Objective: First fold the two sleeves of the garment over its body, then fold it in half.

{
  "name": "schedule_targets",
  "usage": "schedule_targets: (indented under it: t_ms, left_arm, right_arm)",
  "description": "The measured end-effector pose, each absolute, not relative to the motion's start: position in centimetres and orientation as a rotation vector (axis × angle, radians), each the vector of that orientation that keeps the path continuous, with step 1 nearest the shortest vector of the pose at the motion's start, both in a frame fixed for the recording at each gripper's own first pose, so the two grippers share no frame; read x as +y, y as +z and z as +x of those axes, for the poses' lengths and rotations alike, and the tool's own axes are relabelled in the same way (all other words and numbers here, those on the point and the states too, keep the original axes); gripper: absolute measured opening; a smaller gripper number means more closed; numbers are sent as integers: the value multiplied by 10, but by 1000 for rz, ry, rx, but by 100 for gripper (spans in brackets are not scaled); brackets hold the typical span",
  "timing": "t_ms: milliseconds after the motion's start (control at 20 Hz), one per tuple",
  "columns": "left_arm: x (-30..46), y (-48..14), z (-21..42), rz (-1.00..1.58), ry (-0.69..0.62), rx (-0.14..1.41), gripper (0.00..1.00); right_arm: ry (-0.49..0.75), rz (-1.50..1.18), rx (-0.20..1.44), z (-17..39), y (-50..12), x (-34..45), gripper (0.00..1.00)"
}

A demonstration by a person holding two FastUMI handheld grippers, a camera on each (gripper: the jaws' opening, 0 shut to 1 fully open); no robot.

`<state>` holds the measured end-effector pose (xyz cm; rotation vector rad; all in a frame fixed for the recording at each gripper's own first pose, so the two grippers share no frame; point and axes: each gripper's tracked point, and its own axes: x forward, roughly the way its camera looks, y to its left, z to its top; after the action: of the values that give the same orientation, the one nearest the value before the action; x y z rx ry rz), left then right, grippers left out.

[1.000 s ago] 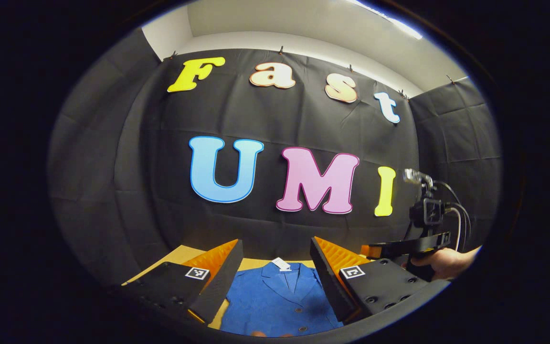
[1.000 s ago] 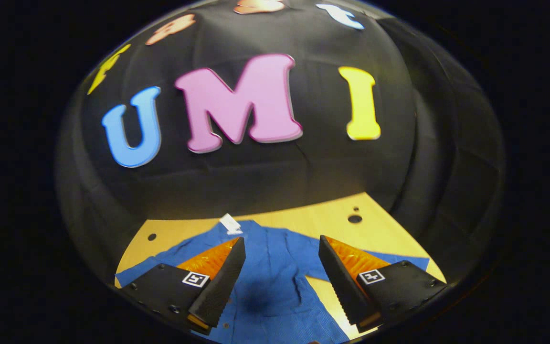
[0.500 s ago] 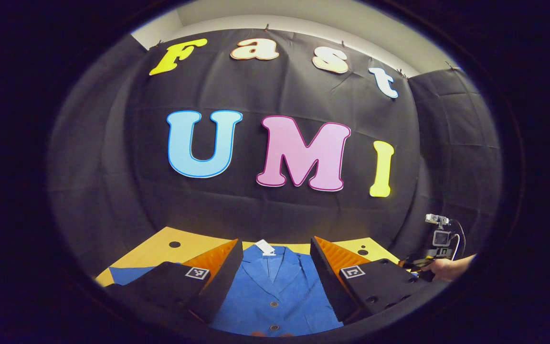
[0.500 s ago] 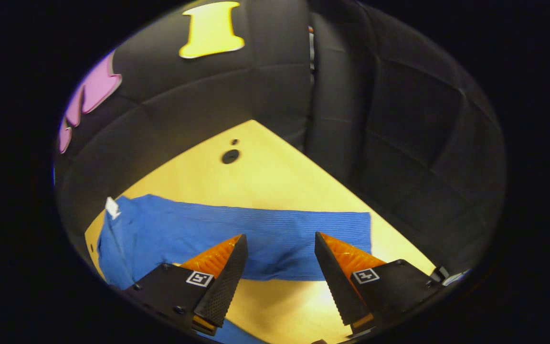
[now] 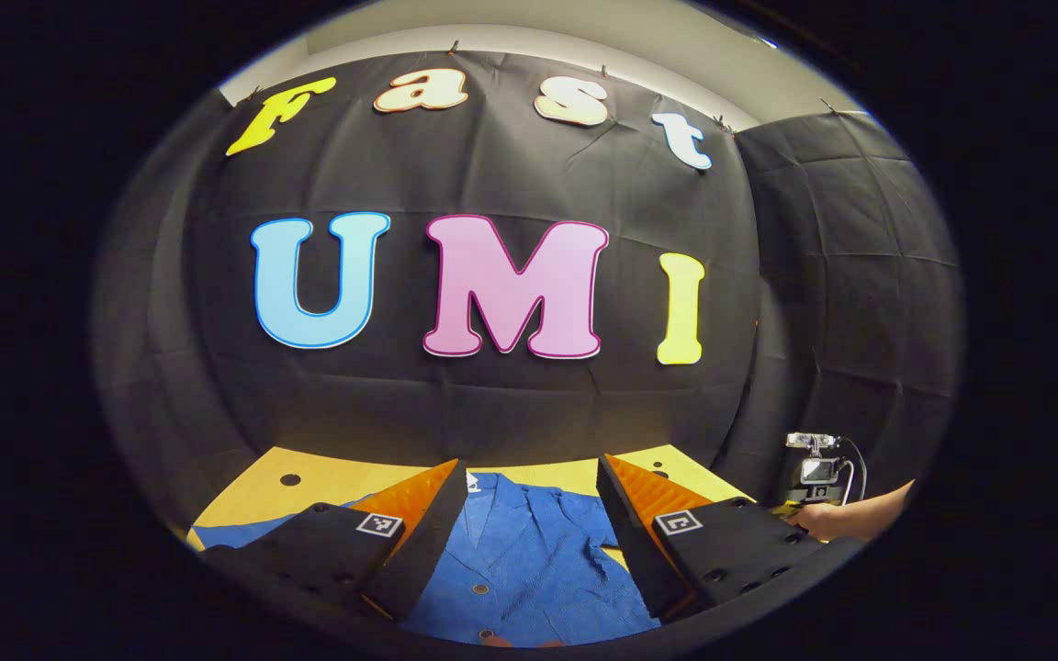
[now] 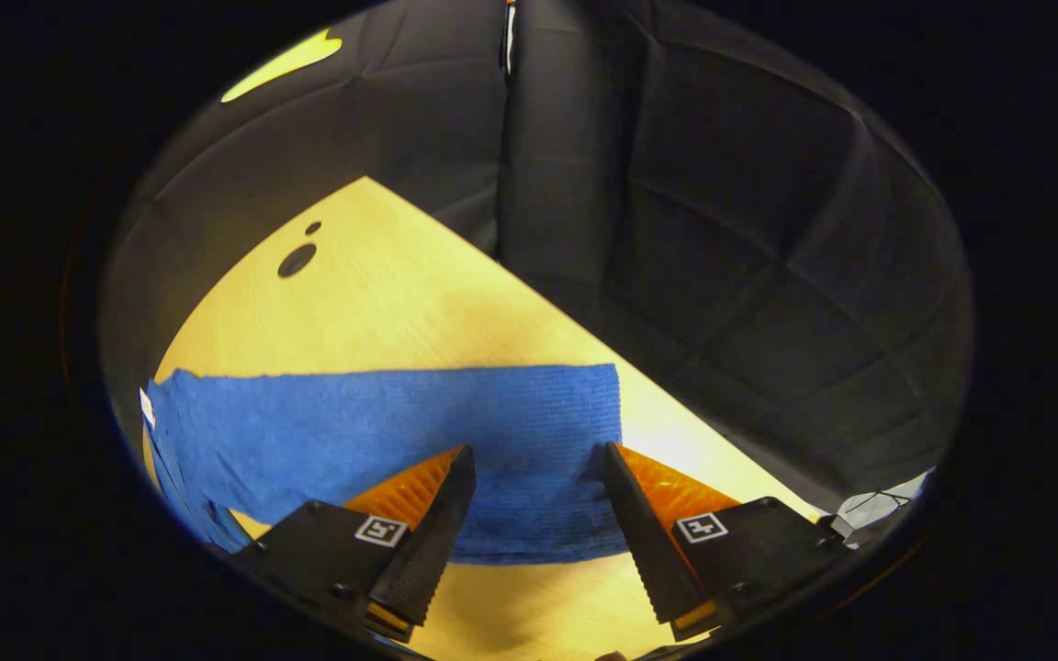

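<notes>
Still at the first step, by the look of it: sleeve-folding not yet begun, with the blue ribbed-fabric jacket with collar and dark buttons [image 5: 529, 569] lying flat and open on the pale yellow wooden tabletop [image 6: 419, 303]. In the right gripper view, right claw [image 6: 534, 514] spread wide, holding nothing, poised low in the frame just above the outstretched right sleeve [image 6: 382, 431], which runs as a broad blue band from the left edge to past the centre, its cuff end [image 6: 598, 413] cut square above the right finger. Seemingly lined up for a pinch near that cuend: next move probably a descent onto the cloth close to the cuff, fingers closing on the top layers, then a lift and carry leftwards over the jacket body. Care likely needed to catch the fabric rather than scrape the wood, since the sleeve lies thin and flat. In the left gripper view, left claw [image 5: 529, 542] likewise spread and empty, hovering at bottom centre over the jacket front, collar and lapels between the fingers, a few creases on the chest at right. Other sleeve [image 5: 235, 534] peeking out at lower left on the tabletop. A hand [image 5: 827, 521] gripping the other device at the lower right edge. Fabric soft, limp, likely to sag when raised.
</notes>
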<state>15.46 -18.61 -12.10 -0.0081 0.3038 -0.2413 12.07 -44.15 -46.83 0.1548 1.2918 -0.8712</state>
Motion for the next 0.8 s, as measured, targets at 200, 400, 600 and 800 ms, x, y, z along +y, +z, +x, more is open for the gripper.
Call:
schedule_targets:
  t_ms: [200,400,600,800]
  left_arm:
    - [-191,-125,145,-27,-247,319,82]
    - [-178,-125,138,-30,-226,323,82]
    - [-160,-129,133,-43,-184,339,82]
    - [-153,-133,128,-47,-158,359,82]
  right_arm:
    - [-917,169,1264,101,-468,-443,92]
    - [-950,220,1270,106,-475,-445,43]
    - [-939,279,1272,107,-477,-440,13]
    - [-866,445,1216,118,-474,-426,1]
